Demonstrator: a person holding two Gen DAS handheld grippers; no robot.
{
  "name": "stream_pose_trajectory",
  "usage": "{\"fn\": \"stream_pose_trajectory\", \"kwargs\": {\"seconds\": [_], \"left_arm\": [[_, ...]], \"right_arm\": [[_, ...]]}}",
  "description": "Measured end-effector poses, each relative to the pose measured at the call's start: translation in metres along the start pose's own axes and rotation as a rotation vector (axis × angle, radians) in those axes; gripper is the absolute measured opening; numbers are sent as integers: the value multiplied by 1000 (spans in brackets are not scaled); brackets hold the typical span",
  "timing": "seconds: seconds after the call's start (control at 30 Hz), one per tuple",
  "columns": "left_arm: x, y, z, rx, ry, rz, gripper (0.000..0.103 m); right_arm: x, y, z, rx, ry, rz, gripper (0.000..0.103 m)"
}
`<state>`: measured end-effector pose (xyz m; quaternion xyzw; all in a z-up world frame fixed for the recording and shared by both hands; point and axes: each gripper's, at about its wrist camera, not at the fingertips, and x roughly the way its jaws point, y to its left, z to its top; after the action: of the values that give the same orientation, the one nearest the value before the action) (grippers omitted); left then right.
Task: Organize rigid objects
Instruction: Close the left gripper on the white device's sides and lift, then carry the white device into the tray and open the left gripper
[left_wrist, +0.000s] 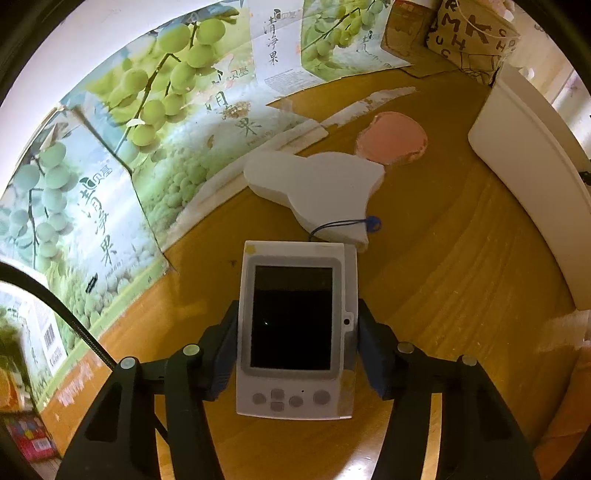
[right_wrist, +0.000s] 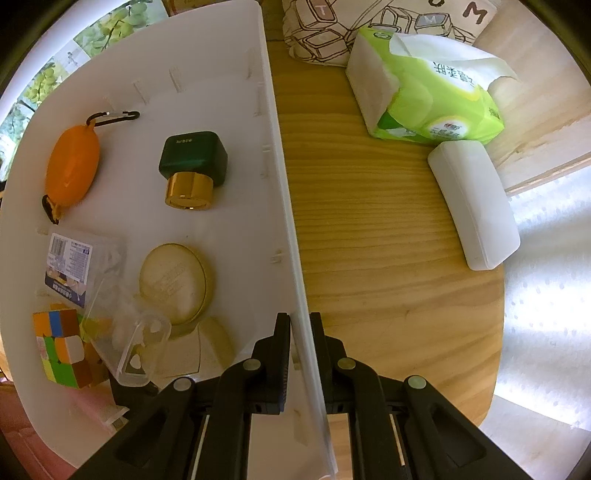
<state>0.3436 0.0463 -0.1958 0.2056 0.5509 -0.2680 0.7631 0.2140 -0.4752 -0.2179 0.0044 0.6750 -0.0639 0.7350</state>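
My left gripper (left_wrist: 295, 314) is shut on a white handheld device with a dark screen (left_wrist: 295, 325) and holds it above the wooden table (left_wrist: 443, 277). A white foam piece (left_wrist: 325, 188) and a pink pad (left_wrist: 395, 138) lie beyond it. My right gripper (right_wrist: 300, 328) is shut on the side wall of a white storage bin (right_wrist: 280, 177). Inside the bin lie an orange case (right_wrist: 72, 170), a green bottle with a gold cap (right_wrist: 194, 166), a round tin (right_wrist: 173, 282), a cube puzzle (right_wrist: 61, 349) and clear plastic boxes (right_wrist: 136, 350).
A grape-printed cardboard sheet (left_wrist: 129, 147) stands along the left and back. The white bin's wall (left_wrist: 532, 184) shows at the right of the left wrist view. A green tissue pack (right_wrist: 428, 85), a white case (right_wrist: 472, 206) and a printed bag (right_wrist: 369, 26) lie on the table right of the bin.
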Motion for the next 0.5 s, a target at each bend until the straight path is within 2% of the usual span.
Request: {"fn": "stream_pose_trajectory", "kwargs": {"seconds": [0.27, 0.5], "left_arm": [[-10, -24, -19, -55, -7, 4, 61], [-20, -62, -44, -136, 18, 22, 60]], "right_arm": [[0, 1, -5, 4, -15, 1, 10], [-2, -7, -11, 42, -36, 29, 10]]}}
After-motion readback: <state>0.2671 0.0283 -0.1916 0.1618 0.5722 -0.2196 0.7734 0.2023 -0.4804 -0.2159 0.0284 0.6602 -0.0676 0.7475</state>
